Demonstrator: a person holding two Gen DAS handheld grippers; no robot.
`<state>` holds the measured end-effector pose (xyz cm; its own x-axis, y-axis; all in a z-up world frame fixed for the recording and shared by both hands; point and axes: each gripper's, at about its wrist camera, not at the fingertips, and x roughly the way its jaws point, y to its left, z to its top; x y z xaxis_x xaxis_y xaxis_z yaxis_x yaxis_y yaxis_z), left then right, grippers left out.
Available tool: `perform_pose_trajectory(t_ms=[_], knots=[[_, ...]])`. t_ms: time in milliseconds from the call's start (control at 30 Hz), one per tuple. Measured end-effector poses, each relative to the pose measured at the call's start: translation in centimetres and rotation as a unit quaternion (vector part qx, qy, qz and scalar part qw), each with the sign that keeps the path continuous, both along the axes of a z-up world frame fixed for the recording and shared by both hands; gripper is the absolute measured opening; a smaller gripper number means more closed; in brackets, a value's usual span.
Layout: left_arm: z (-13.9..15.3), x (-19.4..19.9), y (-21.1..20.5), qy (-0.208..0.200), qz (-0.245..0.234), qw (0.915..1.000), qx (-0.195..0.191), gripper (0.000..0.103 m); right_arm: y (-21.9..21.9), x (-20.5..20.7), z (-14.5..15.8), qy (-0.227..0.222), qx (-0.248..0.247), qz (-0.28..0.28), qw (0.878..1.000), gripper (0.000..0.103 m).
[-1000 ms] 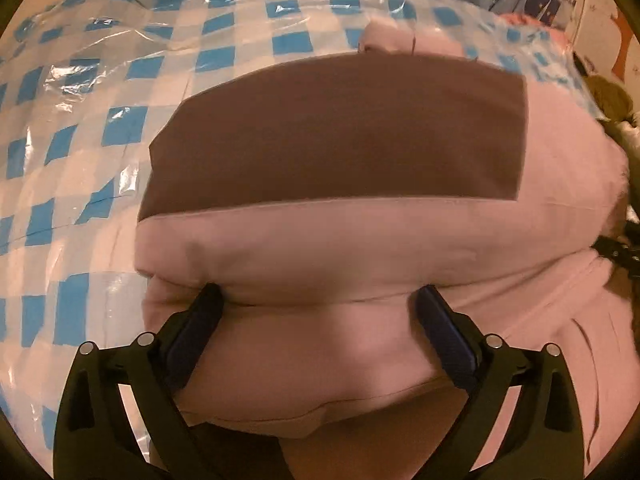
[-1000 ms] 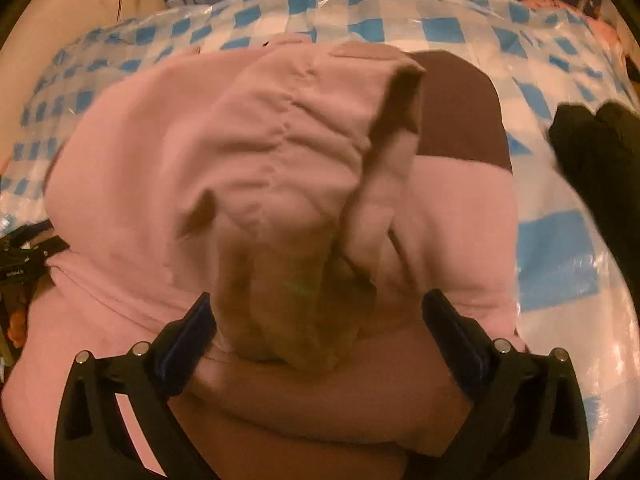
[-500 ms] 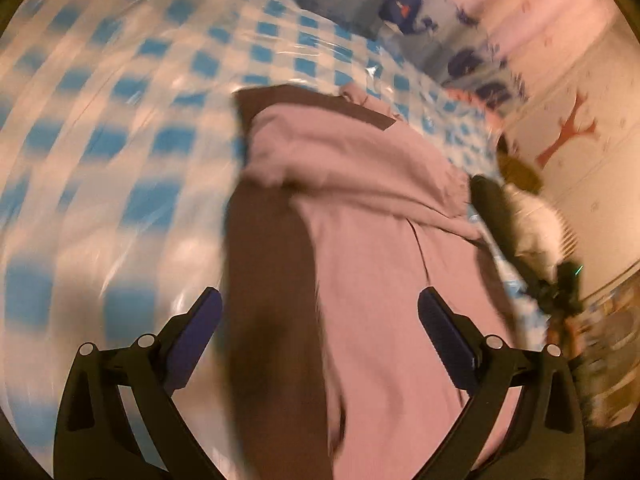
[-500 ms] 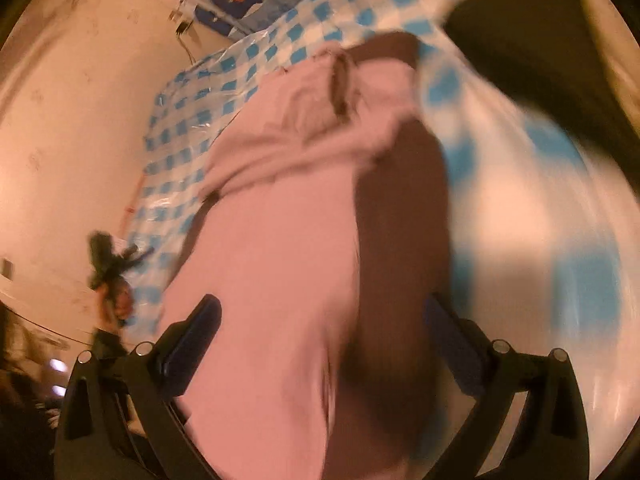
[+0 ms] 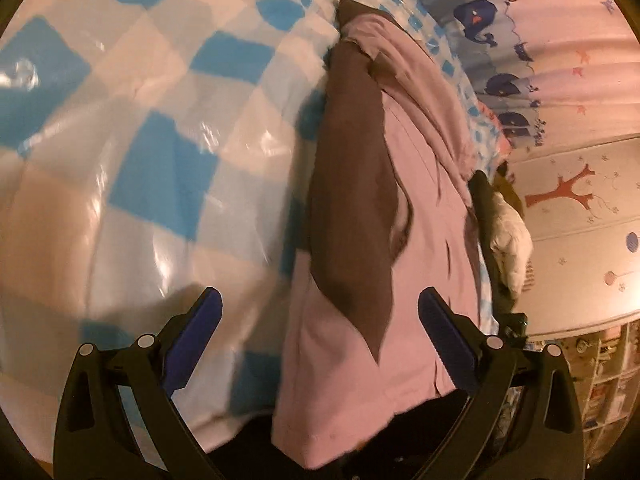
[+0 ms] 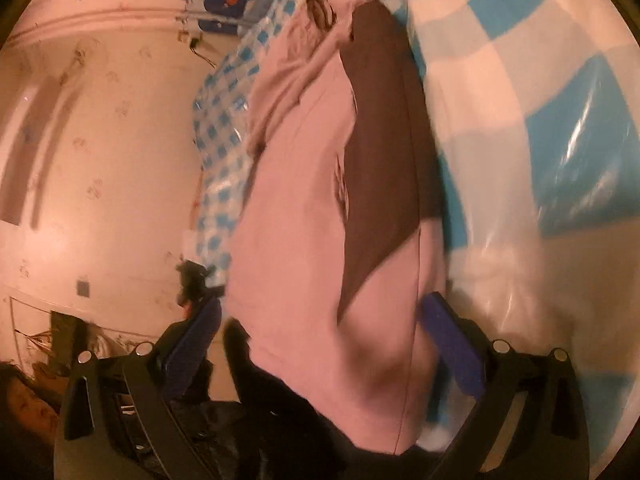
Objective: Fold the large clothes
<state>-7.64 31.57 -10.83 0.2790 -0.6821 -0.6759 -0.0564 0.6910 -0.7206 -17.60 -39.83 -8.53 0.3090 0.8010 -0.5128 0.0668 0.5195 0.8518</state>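
Setting: pale papered wall with a red tree motif; whale-print curtain behind the far edge.
Worktop: covered by a glossy blue-and-white checked cloth under clear plastic.
Garment: large pink top with a brown panel, lying lengthwise as a long narrow bundle; near hem hangs over the worktop edge, hood end bunched at the far side.
Left tool: jaws wide, straddling the near hem; grips nothing.
Right tool: jaws wide, pink cloth between them; not closed on it.
Step in hand: judged to be between folds, sides already turned in, length not yet halved.
Next move: probably pinch both near-hem corners, lift together, carry toward the hood end.
Caution: slick plastic may let the bundle slide.
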Motion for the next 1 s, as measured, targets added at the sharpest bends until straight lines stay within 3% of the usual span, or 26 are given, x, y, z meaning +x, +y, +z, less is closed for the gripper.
perform_pose_trajectory(t_ms=[100,267,400,500,600,767,900,933,1000], knots=[[-0.2,-0.6,-0.9,0.005,-0.024,0.9997,-0.007,0.095,0.0,-0.3,-0.8,0.025,-0.025,0.000,0.999,0.097],[-0.6,-1.2,-4.2,0.023,-0.077,0.9950,-0.060,0.095,1.8,-0.6,-1.1,0.019,0.056,0.031,0.998,0.098],[-0.6,-1.3,-6.3,0.016,-0.096,0.9945,-0.038,0.095,2.7,1.1,-2.1,0.046,0.045,0.031,0.997,0.097],[-2.0,-1.4,-6.5,0.045,-0.088,0.9947,-0.028,0.095,2.1,1.2,-2.4,0.057,0.049,0.028,0.997,0.096],[-1.5,-2.4,-7.4,0.010,-0.112,0.9929,-0.039,0.095,1.7,0.2,-2.5,0.058,0.062,0.039,0.996,0.097],[-0.8,-2.3,-8.0,-0.004,-0.106,0.9933,-0.046,0.095,0.8,-0.8,-2.0,0.025,0.088,0.032,0.995,0.097],[0.8,-2.4,-8.5,-0.037,-0.113,0.9907,-0.065,0.095,1.2,-1.5,0.7,-0.057,0.128,0.027,0.990,0.097],[0.9,-2.3,-8.7,-0.035,-0.115,0.9906,-0.065,0.095,1.1,-1.5,0.9,-0.059,0.129,0.024,0.990,0.097],[0.4,-1.9,-8.8,-0.015,-0.118,0.9915,-0.053,0.095,1.2,-1.2,0.1,-0.016,0.076,0.022,0.997,0.097]])
